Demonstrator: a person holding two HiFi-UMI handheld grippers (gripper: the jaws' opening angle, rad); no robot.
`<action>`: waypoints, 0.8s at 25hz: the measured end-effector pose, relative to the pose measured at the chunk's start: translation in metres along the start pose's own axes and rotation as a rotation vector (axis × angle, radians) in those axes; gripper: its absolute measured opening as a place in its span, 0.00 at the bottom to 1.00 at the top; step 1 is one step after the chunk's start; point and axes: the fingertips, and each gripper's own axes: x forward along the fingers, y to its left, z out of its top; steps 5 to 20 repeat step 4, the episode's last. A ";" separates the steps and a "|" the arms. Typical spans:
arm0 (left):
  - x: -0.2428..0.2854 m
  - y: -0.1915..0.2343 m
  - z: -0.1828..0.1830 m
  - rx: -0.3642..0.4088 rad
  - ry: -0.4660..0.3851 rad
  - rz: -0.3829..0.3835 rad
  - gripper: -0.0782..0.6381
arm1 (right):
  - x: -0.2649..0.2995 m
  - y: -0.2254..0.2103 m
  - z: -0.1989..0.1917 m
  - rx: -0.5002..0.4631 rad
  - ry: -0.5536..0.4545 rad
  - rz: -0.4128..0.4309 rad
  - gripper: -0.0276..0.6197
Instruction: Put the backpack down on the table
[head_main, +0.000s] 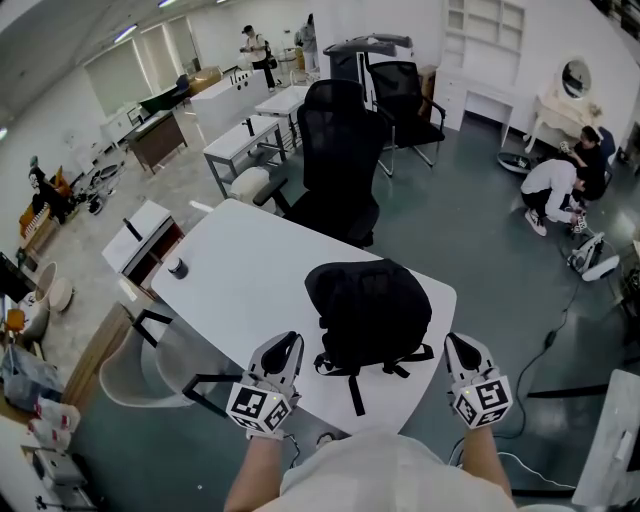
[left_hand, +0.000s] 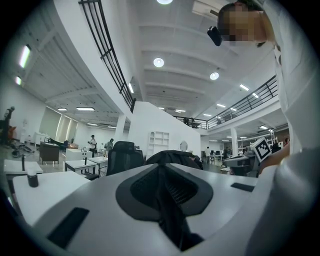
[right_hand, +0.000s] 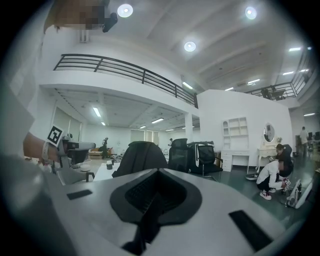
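Note:
The black backpack (head_main: 370, 310) lies on the white table (head_main: 240, 270) close to its near edge, with its straps (head_main: 355, 385) trailing toward me. My left gripper (head_main: 291, 344) hovers just left of the pack, shut and empty. On the other side, the right gripper (head_main: 457, 344) is also shut with nothing in it, apart from the pack. In the left gripper view the backpack (left_hand: 172, 156) rises beyond the closed left gripper (left_hand: 161, 170). In the right gripper view the backpack (right_hand: 140, 155) stands ahead and left of the closed right gripper (right_hand: 157, 175).
A black office chair (head_main: 335, 150) stands at the table's far side. A small dark cup (head_main: 178, 267) sits near the table's left edge. A pale chair (head_main: 140, 365) is at the near left. People crouch on the floor (head_main: 555, 190) at the right, with cables nearby.

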 end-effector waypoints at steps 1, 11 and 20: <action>-0.001 0.001 -0.001 -0.001 0.002 0.002 0.18 | 0.000 0.000 -0.001 0.000 0.000 0.000 0.07; -0.004 0.004 -0.005 -0.003 0.007 0.008 0.18 | 0.001 0.002 -0.002 -0.001 0.002 0.001 0.07; -0.004 0.004 -0.005 -0.003 0.007 0.008 0.18 | 0.001 0.002 -0.002 -0.001 0.002 0.001 0.07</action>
